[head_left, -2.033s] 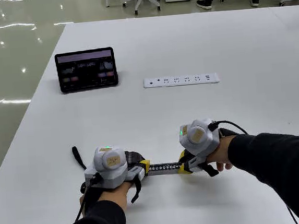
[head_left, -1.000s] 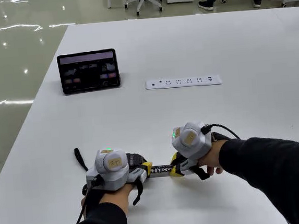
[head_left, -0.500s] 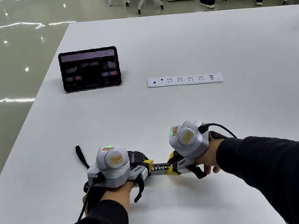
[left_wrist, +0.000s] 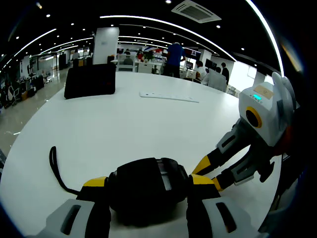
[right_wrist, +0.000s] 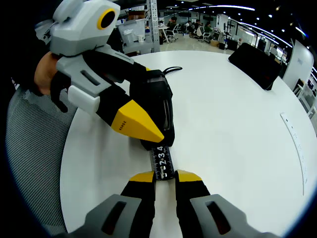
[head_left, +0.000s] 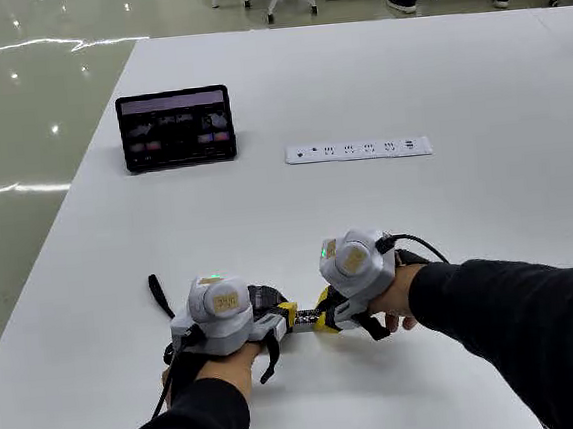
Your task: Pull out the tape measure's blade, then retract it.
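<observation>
The black tape measure [left_wrist: 146,186] rests on the white table [head_left: 376,86] with my left gripper [left_wrist: 148,184] shut on its case. Its case [right_wrist: 157,111] and a short stretch of numbered blade [right_wrist: 162,162] show in the right gripper view. My right gripper [right_wrist: 163,176] is shut on the blade's end, close to the case mouth. In the head view the left gripper [head_left: 276,326] and right gripper [head_left: 324,322] almost meet, with only a sliver of blade [head_left: 305,321] between them. A black wrist strap [head_left: 158,296] trails left of the case.
A dark tablet [head_left: 176,127] stands at the far left of the table and a white power strip [head_left: 358,150] lies beyond the grippers. Office chairs and people's legs show past the far edge. The table's left edge drops to a glossy floor.
My right gripper has moved left toward the case, and the exposed blade has shortened from a clear span to a sliver. The left gripper has stayed in place on the case.
</observation>
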A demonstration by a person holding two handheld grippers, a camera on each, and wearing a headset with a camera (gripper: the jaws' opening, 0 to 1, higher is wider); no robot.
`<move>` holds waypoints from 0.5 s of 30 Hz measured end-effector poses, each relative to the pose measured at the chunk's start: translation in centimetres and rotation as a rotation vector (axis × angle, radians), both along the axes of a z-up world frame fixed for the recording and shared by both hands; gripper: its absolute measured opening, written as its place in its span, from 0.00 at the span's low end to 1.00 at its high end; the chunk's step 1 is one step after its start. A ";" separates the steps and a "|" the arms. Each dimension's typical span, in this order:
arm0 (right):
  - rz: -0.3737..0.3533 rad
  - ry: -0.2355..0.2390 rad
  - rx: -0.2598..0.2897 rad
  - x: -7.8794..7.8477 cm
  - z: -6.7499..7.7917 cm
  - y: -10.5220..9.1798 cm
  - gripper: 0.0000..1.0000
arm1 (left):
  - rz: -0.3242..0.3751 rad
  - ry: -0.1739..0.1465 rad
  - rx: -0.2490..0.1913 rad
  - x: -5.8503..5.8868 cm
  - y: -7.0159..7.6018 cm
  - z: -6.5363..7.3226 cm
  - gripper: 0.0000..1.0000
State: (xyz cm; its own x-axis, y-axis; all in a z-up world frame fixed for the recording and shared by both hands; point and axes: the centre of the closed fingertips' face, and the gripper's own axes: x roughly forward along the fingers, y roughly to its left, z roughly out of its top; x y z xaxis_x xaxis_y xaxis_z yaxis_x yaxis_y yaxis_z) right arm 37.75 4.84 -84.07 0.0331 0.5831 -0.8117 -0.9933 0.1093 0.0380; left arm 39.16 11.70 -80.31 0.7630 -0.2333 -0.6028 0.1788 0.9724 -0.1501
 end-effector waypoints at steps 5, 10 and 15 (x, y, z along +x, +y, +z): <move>-0.012 0.006 0.005 0.1 0.0 0.4 0.10 | 0.001 0.000 -0.001 0.0 0.0 0.0 0.58; -0.005 0.000 0.014 -0.1 0.0 1.0 0.10 | -0.001 0.001 -0.002 -0.1 0.0 0.0 0.58; -0.001 -0.001 0.018 -0.1 0.0 1.4 0.10 | 0.000 0.002 -0.003 -0.1 0.0 0.0 0.58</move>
State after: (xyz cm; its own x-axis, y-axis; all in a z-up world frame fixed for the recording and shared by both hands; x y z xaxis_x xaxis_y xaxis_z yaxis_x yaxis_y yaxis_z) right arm 37.62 6.22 -84.07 0.0347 0.5977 -0.8009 -0.9932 0.1098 0.0389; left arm 39.11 11.72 -80.30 0.7619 -0.2354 -0.6035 0.1788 0.9719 -0.1533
